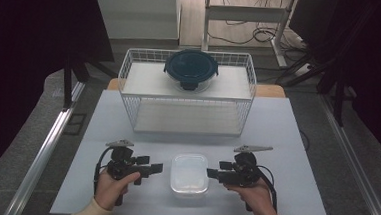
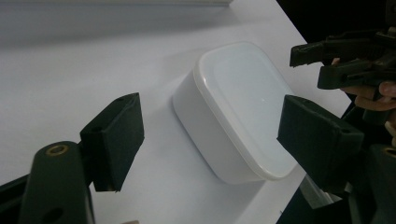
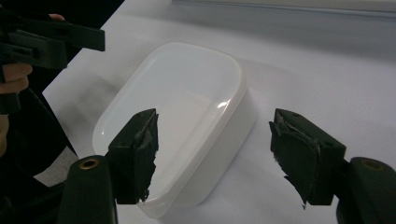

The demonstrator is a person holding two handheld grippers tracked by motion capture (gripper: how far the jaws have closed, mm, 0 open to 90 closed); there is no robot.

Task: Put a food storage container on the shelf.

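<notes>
White table (image 1: 102, 132) under me; white lidded container (image 1: 190, 174) near edge, between my left gripper (image 1: 155, 168) and right gripper (image 1: 213, 174). Both jaws spread, gripping nothing. Wire basket (image 1: 130, 79) far.

Lidded container (image 1: 190, 174): translucent white plastic, smooth, with a soft sheen and one small glint on the lid. Bench (image 1: 276, 143): pale matt surface, smooth, unmarked. Basket (image 1: 130, 69): thin white-coated wire mesh. Round container (image 1: 191, 69) in the basket: dark teal glossy lid over a clear body. Left hand-held gripper (image 2: 210, 135): matt black pads, clean-edged. Right hand-held gripper (image 3: 215, 154): matt black pads, worn and ragged at the faces.
</notes>
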